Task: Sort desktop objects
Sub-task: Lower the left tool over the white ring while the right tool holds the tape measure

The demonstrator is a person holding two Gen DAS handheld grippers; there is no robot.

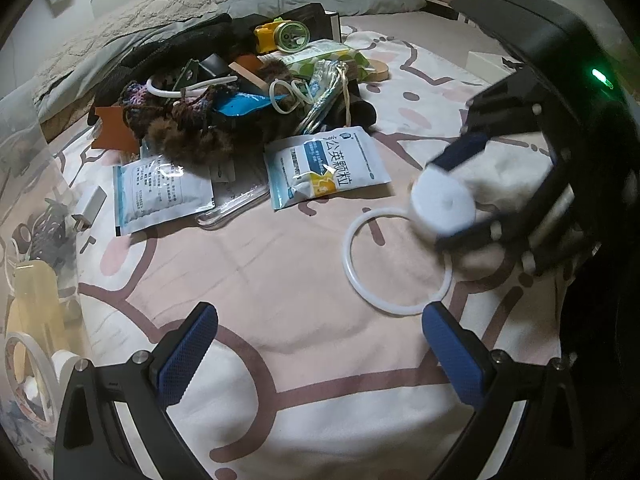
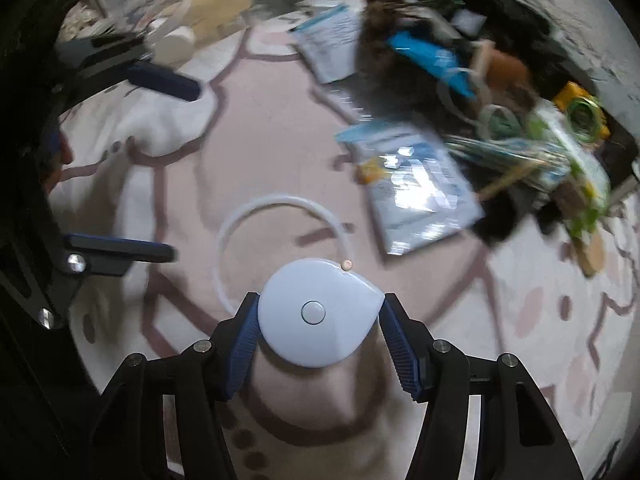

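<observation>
I am pointing the right gripper (image 2: 320, 316) steeply downward, its pads clamping the white round case (image 2: 316, 312) above the white ring (image 1: 394, 260). My left gripper (image 1: 320, 356) is hovering spread wide, holding nothing, over the patterned sheet (image 1: 256, 264).

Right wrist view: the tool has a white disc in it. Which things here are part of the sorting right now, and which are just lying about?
In play:
- white disc, clamped in the right tool
- white ring on the cloth beneath it
- left tool, open and empty

Lying about:
- medicine sachet
- yellow toy
- the rest of the heap
- patterned cloth
</observation>
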